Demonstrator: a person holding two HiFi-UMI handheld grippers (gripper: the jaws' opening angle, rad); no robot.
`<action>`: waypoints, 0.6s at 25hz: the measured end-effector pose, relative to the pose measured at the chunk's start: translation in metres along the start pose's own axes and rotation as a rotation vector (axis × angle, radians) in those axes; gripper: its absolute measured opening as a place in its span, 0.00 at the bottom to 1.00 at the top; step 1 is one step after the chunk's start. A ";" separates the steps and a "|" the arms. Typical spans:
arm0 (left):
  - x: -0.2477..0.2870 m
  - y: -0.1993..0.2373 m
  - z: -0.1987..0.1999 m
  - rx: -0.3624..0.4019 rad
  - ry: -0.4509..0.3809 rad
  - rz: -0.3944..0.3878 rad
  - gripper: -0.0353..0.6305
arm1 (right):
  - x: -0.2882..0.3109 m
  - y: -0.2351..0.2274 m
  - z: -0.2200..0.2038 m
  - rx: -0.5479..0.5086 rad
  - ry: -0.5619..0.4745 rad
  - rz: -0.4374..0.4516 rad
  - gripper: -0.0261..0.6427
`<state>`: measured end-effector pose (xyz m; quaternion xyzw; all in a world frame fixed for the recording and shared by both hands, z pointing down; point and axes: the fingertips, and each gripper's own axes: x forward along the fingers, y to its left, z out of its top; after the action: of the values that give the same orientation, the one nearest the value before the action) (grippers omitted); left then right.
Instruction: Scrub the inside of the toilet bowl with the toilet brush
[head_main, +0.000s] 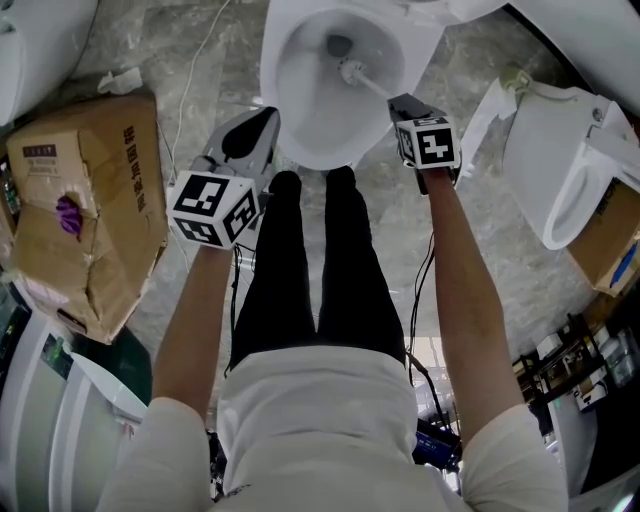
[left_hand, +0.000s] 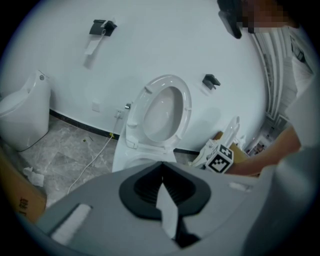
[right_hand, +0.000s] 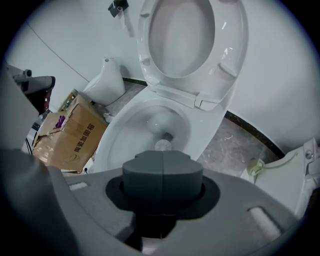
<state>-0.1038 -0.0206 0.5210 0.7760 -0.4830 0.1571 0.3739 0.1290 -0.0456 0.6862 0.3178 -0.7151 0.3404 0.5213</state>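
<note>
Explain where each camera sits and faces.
Head view: on the head, looking down at the toilet, arms, legs.
Left gripper view: on the left gripper, facing the raised lid; right arm shows.
Right gripper view: on the right gripper, looking into the bowl at the brush.
Shared: head and right gripper views see the brush.

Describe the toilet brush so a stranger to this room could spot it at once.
Start at the open white toilet bowl, top centre of the head view. Inside, beside the dark drain hole, is the toilet brush: the only slim thing there, its handle slanting into the right gripper.
</note>
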 end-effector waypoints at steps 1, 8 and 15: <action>0.000 0.000 0.001 -0.001 -0.002 0.001 0.04 | -0.002 -0.004 0.002 -0.002 -0.002 -0.006 0.26; 0.002 -0.001 0.004 -0.004 -0.009 0.004 0.04 | -0.012 -0.030 0.020 -0.006 -0.030 -0.048 0.26; 0.001 0.004 0.002 -0.008 -0.003 0.016 0.04 | -0.010 -0.041 0.050 -0.026 -0.065 -0.067 0.26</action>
<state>-0.1069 -0.0237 0.5226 0.7709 -0.4904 0.1569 0.3750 0.1381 -0.1083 0.6712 0.3455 -0.7249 0.3031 0.5131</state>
